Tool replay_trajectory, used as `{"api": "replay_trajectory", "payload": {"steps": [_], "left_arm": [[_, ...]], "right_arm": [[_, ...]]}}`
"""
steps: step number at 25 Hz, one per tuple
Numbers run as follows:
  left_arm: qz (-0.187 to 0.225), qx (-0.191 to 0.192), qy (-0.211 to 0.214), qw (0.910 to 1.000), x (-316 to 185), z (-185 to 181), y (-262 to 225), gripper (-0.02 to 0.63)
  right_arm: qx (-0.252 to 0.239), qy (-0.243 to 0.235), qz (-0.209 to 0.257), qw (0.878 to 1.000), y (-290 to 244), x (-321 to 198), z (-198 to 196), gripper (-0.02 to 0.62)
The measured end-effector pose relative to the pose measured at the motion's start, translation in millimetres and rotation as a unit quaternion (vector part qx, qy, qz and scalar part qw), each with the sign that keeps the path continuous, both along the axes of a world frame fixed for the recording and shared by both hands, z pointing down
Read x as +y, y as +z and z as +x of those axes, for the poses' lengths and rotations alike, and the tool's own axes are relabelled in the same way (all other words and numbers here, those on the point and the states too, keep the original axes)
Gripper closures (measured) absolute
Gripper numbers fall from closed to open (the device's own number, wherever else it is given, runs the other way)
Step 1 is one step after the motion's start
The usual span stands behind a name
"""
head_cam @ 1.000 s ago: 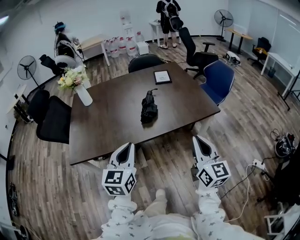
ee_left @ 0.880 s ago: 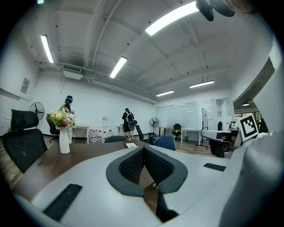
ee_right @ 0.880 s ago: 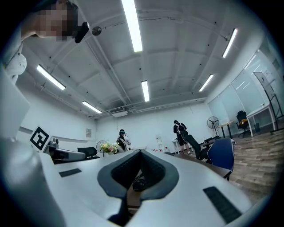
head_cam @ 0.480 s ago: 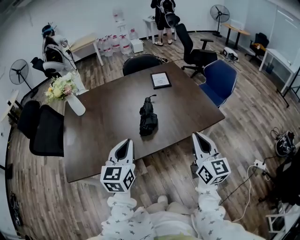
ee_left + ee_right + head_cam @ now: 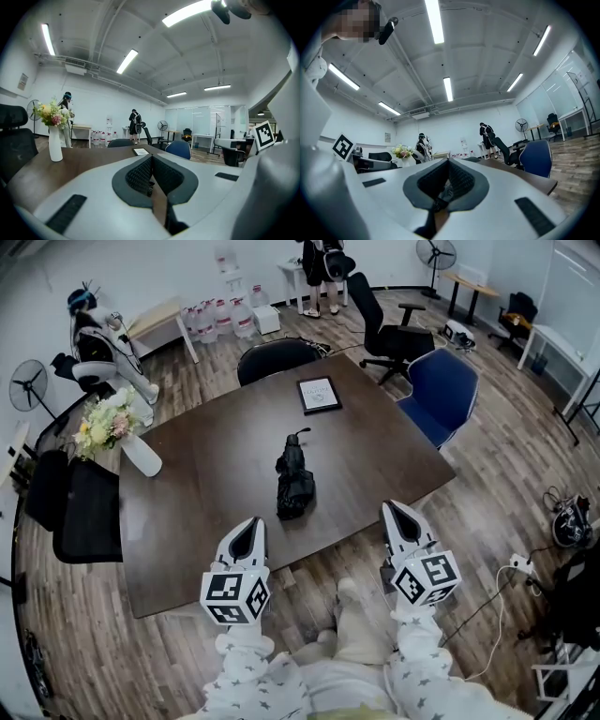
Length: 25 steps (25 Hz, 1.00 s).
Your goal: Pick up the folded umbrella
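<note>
I hold the left gripper [image 5: 249,527] and right gripper [image 5: 400,515] at the near edge of the dark table [image 5: 206,512], both tongs pressed together and empty. The folded umbrella [image 5: 294,480] lies mid-table beyond them, touched by neither.

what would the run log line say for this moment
phase: pre-grasp | umbrella: folded, on table, untouched | left gripper: shut, empty | right gripper: shut, empty

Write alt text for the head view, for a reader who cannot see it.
A black folded umbrella lies untouched midway on a dark table. The left hand-held gripper and right hand-held gripper, both shut and empty, are held by its near edge. A vase of flowers stands at the table's left end.
</note>
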<state>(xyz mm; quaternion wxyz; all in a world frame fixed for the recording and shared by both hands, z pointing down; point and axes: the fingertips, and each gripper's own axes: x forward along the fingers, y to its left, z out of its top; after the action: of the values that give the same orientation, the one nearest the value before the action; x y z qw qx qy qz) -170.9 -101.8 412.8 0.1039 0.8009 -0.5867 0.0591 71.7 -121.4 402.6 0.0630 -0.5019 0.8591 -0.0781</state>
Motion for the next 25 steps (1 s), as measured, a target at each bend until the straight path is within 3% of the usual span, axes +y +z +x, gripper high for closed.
{"api": "replay_trajectory", "payload": {"steps": [12,25], "left_arm": [[-0.018,0.001,-0.025,0.9995,-96,4,9,0.58],[-0.128,0.0,-0.053,0.9904,-181,14,59,0.58]], "right_arm": [[-0.007,-0.04,-0.005,0.999,-2,-113,-8,0.574],[-0.008,-0.078,-0.016,0.997,5,-212,-3,0.574]]}}
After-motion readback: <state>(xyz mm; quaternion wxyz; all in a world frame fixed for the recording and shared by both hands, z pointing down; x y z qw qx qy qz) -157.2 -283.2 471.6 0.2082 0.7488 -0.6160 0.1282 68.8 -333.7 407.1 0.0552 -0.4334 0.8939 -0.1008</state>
